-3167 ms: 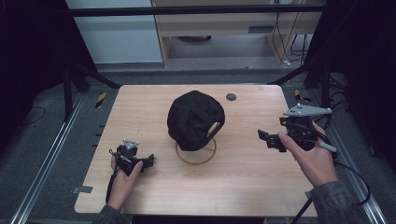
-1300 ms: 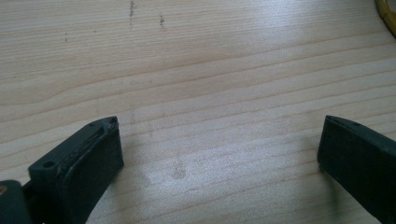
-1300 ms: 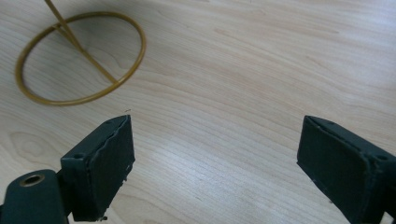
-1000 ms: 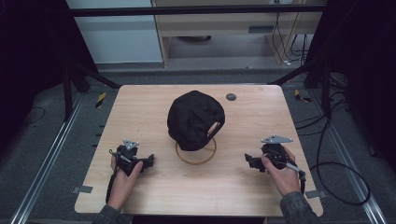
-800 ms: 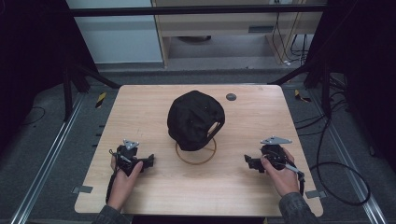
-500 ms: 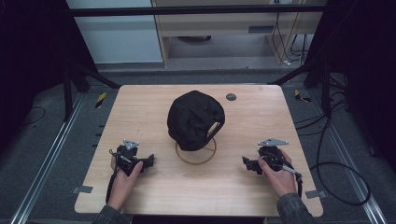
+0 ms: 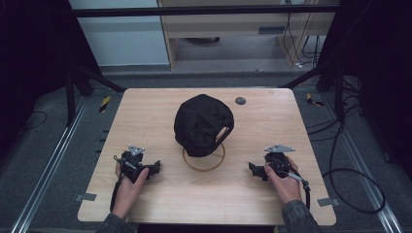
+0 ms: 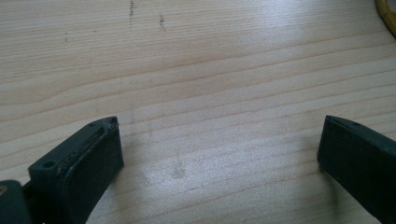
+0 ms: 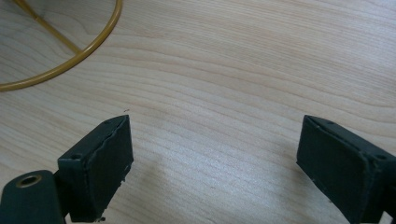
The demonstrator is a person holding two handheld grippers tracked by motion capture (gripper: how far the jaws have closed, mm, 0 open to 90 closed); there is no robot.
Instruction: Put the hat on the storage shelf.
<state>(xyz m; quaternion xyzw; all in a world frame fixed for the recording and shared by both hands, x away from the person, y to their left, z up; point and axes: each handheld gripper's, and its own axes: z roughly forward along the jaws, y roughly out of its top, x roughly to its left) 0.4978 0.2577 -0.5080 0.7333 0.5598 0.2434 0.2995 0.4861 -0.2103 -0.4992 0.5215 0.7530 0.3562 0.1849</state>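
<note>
Both tongs lying released on the table (image 7: 160, 111): left gripper (image 7: 154, 168), right gripper (image 7: 253, 170). Cap (image 7: 203, 124) sitting mid-table between them, at left's 1 o'clock, right's 11. Black, domed, perching on ring (image 7: 204, 166).

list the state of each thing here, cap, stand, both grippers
cap: sitting on the stand, held by neither gripper
stand: upright on the table, its ring base flat on the wood
left gripper: open, jaws wide apart, empty, low over the table
right gripper: open, jaws wide apart, empty, low over the table
table: bare wood around the stand, one small dark disc near the far edge
</note>
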